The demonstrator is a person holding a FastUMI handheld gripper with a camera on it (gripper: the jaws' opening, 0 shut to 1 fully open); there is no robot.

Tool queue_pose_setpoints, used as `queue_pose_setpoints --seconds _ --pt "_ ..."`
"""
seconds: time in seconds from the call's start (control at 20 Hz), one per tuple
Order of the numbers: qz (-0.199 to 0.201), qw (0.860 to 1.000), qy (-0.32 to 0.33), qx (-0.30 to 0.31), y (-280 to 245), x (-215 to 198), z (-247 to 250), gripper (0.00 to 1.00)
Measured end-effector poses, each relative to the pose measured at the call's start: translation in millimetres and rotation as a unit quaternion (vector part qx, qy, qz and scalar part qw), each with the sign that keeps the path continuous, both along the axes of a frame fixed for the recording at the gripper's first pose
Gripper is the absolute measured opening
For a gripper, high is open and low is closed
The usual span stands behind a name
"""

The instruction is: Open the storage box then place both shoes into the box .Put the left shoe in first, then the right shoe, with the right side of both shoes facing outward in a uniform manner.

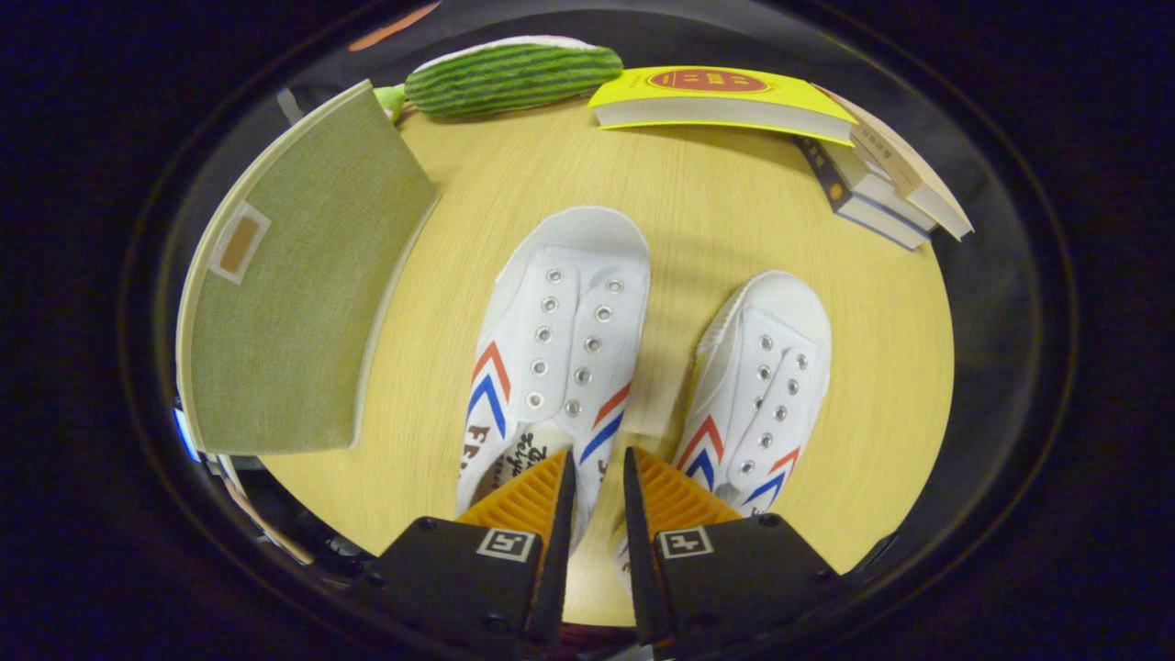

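Two white canvas shoes with red and blue chevrons lie side by side on the round wooden table [716, 229], toes pointing away from me. My gripper [598, 477] sits at the heel end of the left-hand shoe [560, 340]. One finger is inside its opening and the other outside, and the shoe's right side wall is pinched in the narrow gap between them. The right-hand shoe [766, 376] lies just beyond the right finger, untouched. To the left of the shoes stands the olive fabric storage box [294, 294], with its lid down and a small tan label on top.
A green striped cucumber-shaped cushion [514, 78] lies at the table's far edge. A yellow book [716, 96] rests beside it, and a stack of books [881, 179] sits at the far right. Bare tabletop lies between the shoes and the books.
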State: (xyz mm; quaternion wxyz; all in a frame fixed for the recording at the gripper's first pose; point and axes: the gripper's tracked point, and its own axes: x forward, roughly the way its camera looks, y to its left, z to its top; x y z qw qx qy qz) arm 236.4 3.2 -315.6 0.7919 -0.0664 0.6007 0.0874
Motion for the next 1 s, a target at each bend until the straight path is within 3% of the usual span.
queue_pose_setpoints --seconds 0.15,0.2,0.25,0.65,1.0 --pt "-0.029 0.999 0.001 0.035 7 4 -4 0.20" --pt "-0.051 0.997 0.004 0.051 6 3 -2 0.08" --pt "-0.072 0.995 0.004 0.071 8 3 -2 0.06" --pt "-0.138 0.971 0.015 0.196 23 4 25 0.06" --pt "-0.138 0.953 -0.018 0.268 53 12 75 0.06"
